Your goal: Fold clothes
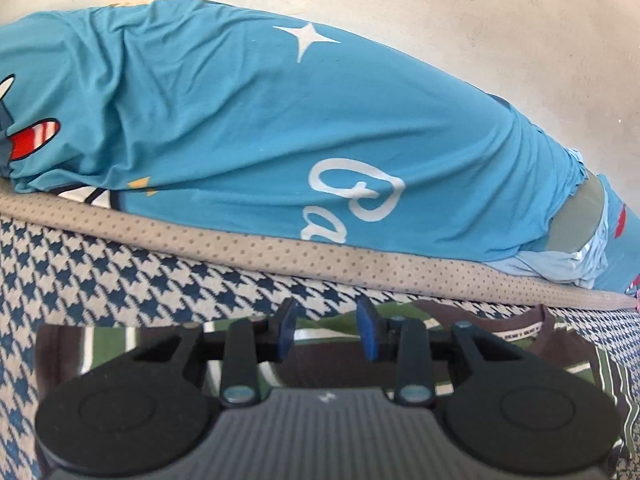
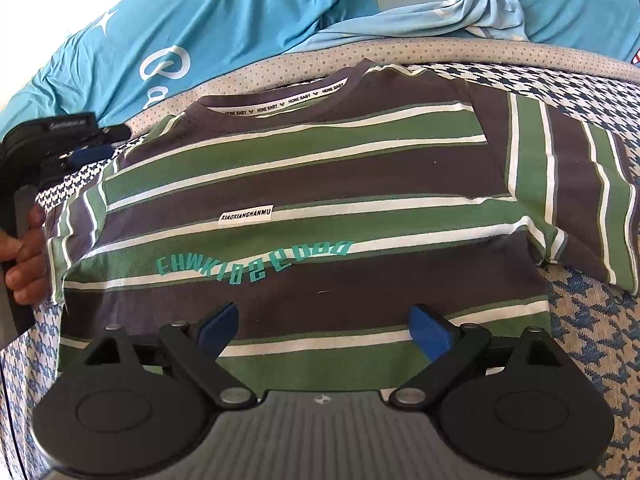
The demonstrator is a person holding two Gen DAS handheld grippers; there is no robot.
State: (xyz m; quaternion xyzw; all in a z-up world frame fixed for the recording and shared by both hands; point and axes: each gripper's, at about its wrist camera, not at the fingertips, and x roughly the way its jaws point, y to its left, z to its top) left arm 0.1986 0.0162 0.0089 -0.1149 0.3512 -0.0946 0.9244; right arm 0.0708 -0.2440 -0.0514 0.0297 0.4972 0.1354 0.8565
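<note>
A striped T-shirt [image 2: 304,184] in green, dark brown and white lies flat on the houndstooth bed cover, collar away from me, one sleeve spread to the right. My right gripper [image 2: 322,326] hovers over its lower hem, jaws wide open and empty. My left gripper [image 1: 327,330] sits low over the shirt's left edge [image 1: 460,344], jaws part open with nothing between them. The left gripper also shows in the right wrist view [image 2: 86,152], held by a hand beside the shirt's left shoulder.
A large blue bedding bundle [image 1: 240,128] with white star and lettering lies along the far side, also in the right wrist view [image 2: 224,20]. A beige dotted edging band [image 1: 320,256] separates it from the houndstooth cover [image 1: 100,272]. A pale wall [image 1: 480,20] stands behind.
</note>
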